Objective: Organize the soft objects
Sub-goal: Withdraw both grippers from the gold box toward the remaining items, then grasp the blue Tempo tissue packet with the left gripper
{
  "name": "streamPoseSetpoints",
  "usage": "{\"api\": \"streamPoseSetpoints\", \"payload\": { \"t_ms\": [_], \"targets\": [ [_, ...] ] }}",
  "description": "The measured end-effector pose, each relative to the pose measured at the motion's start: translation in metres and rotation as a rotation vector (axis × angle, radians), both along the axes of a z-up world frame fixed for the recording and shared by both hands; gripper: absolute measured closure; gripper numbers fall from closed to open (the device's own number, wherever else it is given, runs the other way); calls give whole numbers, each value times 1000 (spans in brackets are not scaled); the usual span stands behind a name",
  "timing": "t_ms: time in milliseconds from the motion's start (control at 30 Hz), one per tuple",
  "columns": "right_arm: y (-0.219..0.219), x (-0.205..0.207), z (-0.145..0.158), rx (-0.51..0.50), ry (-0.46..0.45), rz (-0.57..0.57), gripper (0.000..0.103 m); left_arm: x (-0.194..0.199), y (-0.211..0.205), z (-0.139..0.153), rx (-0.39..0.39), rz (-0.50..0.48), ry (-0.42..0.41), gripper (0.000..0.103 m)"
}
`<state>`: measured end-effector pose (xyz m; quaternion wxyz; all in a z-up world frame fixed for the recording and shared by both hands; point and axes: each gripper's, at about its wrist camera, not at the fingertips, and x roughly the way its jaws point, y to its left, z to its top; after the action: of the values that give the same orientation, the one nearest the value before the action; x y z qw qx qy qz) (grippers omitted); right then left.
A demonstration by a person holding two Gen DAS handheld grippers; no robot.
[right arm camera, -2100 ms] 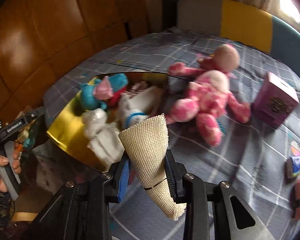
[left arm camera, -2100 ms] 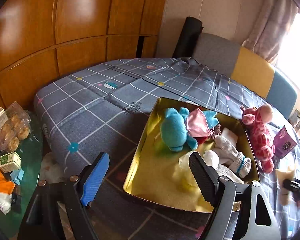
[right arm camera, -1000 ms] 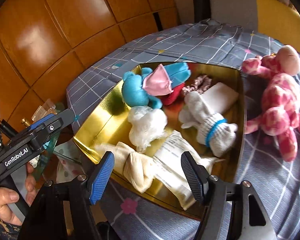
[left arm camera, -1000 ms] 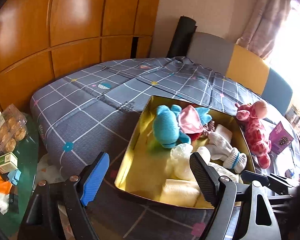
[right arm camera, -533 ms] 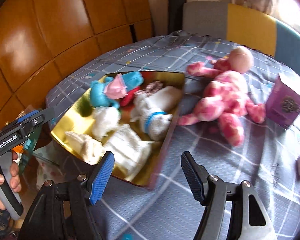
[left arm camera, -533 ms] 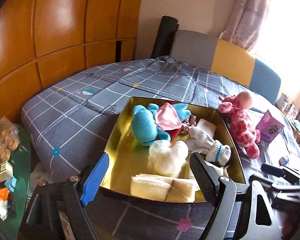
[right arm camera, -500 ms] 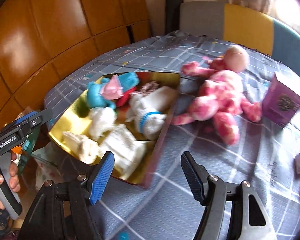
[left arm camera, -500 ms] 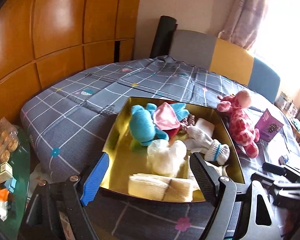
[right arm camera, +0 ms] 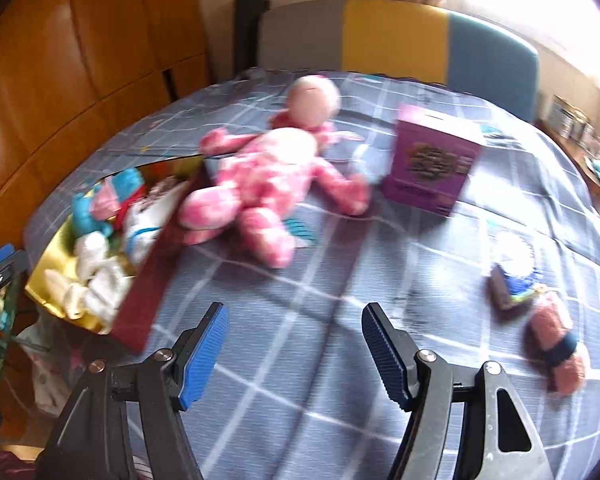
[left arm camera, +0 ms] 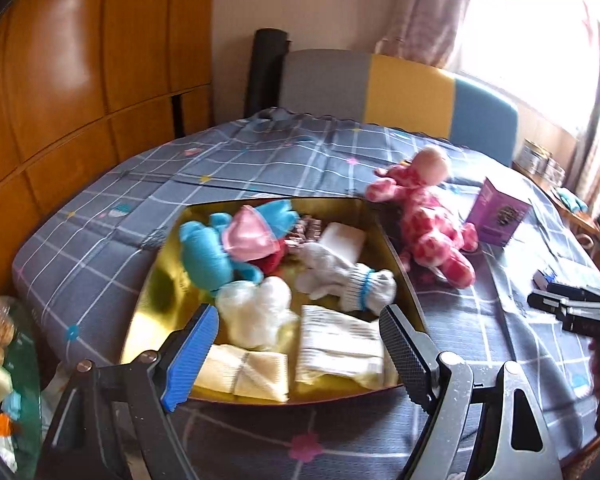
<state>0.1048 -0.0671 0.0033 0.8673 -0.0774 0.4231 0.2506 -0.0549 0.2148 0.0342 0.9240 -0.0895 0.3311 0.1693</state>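
A gold tin box [left arm camera: 152, 292] on the grey checked bed holds a blue plush [left arm camera: 204, 256], a pink cap [left arm camera: 250, 234], white gloves [left arm camera: 344, 276], a white fluffy ball [left arm camera: 256, 308] and folded beige cloths [left arm camera: 244, 374]. The box also shows in the right wrist view [right arm camera: 56, 248]. A pink spotted plush [left arm camera: 432, 224] lies on the bed right of the box and shows in the right wrist view [right arm camera: 268, 184]. My left gripper [left arm camera: 296, 356] is open and empty at the box's near edge. My right gripper [right arm camera: 294, 356] is open and empty over bare bedding.
A purple carton [right arm camera: 432, 164] stands right of the pink plush. A small pack [right arm camera: 512, 280] and a brown rolled item with a dark band [right arm camera: 556, 344] lie at the right. A glass side table with snacks [left arm camera: 0, 344] is at the left. A padded headboard [left arm camera: 400, 92] is behind.
My right gripper let go of the beige cloth in the box, opened, and swung right over the bed toward the pink plush. My left gripper turned slightly right and stayed open.
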Motion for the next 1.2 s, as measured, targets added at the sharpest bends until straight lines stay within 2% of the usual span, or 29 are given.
{"api": "streamPoseSetpoints", "payload": {
  "t_ms": [200, 433, 533, 667, 733, 833, 1033, 1200],
  "targets": [
    [-61, 32, 2, -10, 1, -150, 33, 18, -31, 3, 27, -95, 15, 20],
    [-147, 68, -6, -9, -23, -404, 33, 39, -67, 3, 61, -191, 38, 20],
    [-191, 74, -13, 10, -39, -571, 33, 49, -81, 2, 73, -227, 56, 20],
    [-247, 81, -26, 81, 53, -827, 33, 62, -101, 2, 81, -283, 71, 20],
    [-268, 77, -29, 126, 81, -909, 33, 71, -111, 2, 76, -319, 76, 20],
    [-283, 74, -35, 225, 135, -949, 33, 86, -128, 5, 67, -367, 79, 20],
    [-283, 70, -31, 240, 123, -962, 33, 122, -176, 8, 55, -485, 79, 20],
    [-288, 68, -30, 293, 136, -963, 33, 165, -228, -2, 100, -617, 116, 20]
  ]
}}
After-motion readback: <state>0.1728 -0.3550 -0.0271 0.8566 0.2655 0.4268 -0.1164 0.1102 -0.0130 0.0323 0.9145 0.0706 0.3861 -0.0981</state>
